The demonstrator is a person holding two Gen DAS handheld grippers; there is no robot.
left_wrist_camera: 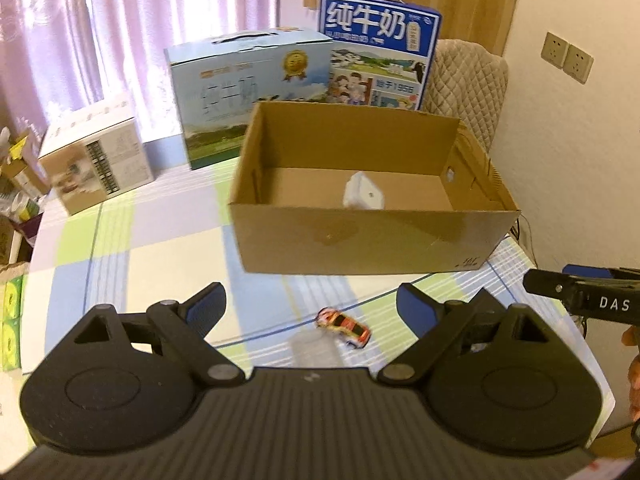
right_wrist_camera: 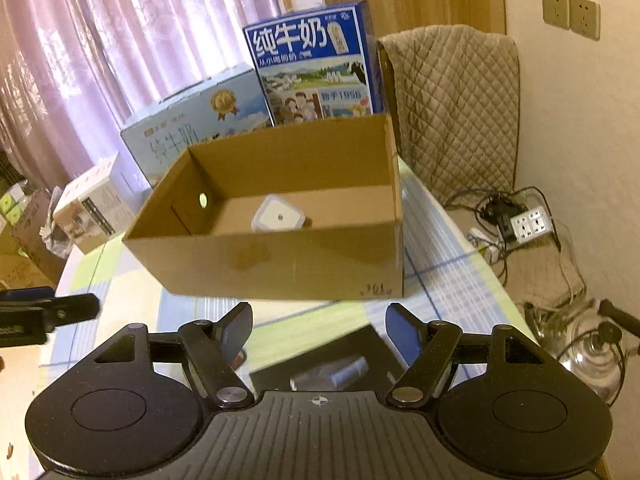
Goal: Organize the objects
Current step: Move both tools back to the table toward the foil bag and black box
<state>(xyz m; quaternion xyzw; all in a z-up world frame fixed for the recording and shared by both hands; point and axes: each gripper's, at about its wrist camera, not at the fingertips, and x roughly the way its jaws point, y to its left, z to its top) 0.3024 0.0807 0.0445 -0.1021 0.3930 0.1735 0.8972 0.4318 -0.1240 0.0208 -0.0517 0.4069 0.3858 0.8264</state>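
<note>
An open brown cardboard box (left_wrist_camera: 360,240) stands on the checked tablecloth; it also shows in the right wrist view (right_wrist_camera: 280,264). A white square object (left_wrist_camera: 363,196) lies inside it, also seen from the right wrist (right_wrist_camera: 278,214). A small orange toy car (left_wrist_camera: 343,326) lies on the cloth in front of the box, just ahead of my open, empty left gripper (left_wrist_camera: 310,308). My right gripper (right_wrist_camera: 318,336) is open and empty above a black flat item (right_wrist_camera: 320,364) with a silvery blue piece (right_wrist_camera: 334,372) on it. The right gripper also shows at the right edge of the left wrist view (left_wrist_camera: 580,292).
Two blue milk cartons (left_wrist_camera: 256,92) (left_wrist_camera: 378,52) and a smaller printed box (left_wrist_camera: 96,160) stand behind the open box. A quilted chair back (right_wrist_camera: 452,108) is at the far right. A power strip with cables (right_wrist_camera: 528,224) and a metal kettle (right_wrist_camera: 580,348) lie right of the table edge.
</note>
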